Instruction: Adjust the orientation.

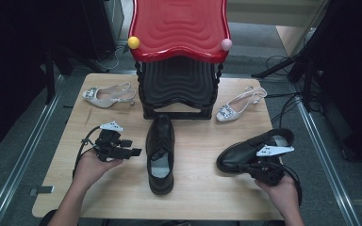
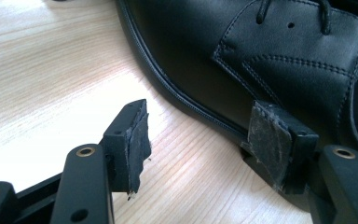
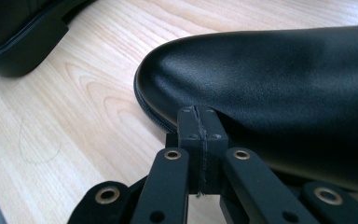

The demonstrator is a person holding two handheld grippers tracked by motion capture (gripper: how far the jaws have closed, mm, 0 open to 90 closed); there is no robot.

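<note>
Wooden table [image 1: 122, 188] under a red stool [image 1: 179, 28] carries two black shoes and two pale sandals [image 1: 109, 94]. One shoe [image 1: 160, 153] lies mid-table, toe toward the person; the left gripper [image 1: 131, 148] sits just beside it, jaws spread, one pad [image 2: 268, 140] against the shoe's side. The right gripper [image 1: 252, 168], jaws pressed together, rests against the other shoe [image 1: 254, 149] at the right.

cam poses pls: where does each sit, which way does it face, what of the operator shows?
High view: above the table's near side, facing forward and down; forearms, left gripper, right gripper.
Left gripper view: behind open jaws, facing the middle black shoe.
Right gripper view: behind closed jaws, facing the right black shoe.
All share the wooden table.
</note>
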